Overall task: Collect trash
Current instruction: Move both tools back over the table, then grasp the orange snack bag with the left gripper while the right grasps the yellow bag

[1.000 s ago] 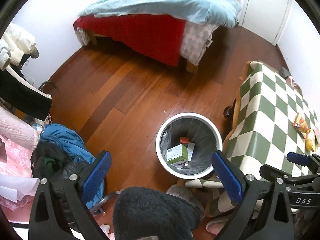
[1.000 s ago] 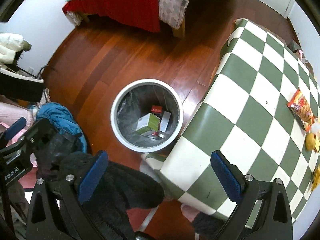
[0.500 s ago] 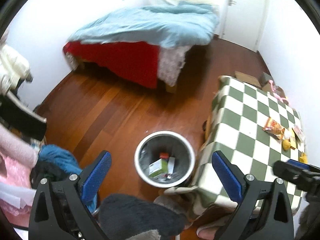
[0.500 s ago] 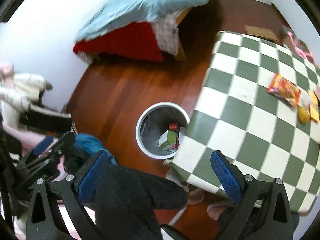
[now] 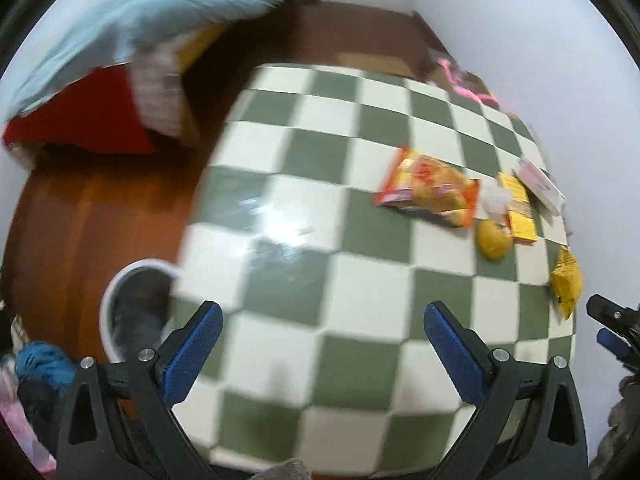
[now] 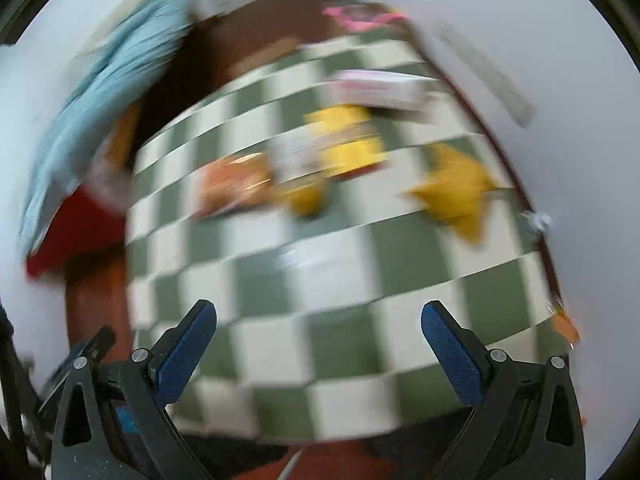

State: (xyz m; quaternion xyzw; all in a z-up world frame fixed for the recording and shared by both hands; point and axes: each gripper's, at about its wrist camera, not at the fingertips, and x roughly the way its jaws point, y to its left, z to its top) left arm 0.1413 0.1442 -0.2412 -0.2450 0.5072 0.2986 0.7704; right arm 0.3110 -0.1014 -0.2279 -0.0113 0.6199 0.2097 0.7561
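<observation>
Trash lies on the far right of the green-and-white checked table (image 5: pixel 304 216): an orange snack bag (image 5: pixel 428 188), a yellow box (image 5: pixel 518 208), a round yellow lump (image 5: pixel 493 236), a yellow wrapper (image 5: pixel 566 282) and a white box (image 5: pixel 540 186). The white bin (image 5: pixel 120 320) stands on the floor at the table's left edge. My left gripper (image 5: pixel 320 344) is open and empty above the table's near part. My right gripper (image 6: pixel 318 344) is open and empty too. Its view is blurred and shows the orange bag (image 6: pixel 236 184), yellow box (image 6: pixel 348 140) and yellow wrapper (image 6: pixel 456 192).
A bed with a blue quilt (image 5: pixel 160 20) and red sheet stands at the back left on the wooden floor (image 5: pixel 80 216). A blue cloth pile (image 5: pixel 40 364) lies by the bin. White walls close in on the right. The right gripper's tip (image 5: pixel 616 332) shows at the left view's right edge.
Both grippers have swung right and up from over the bin to over the table. The trash on the table is now nearer and central. Both stay open.
</observation>
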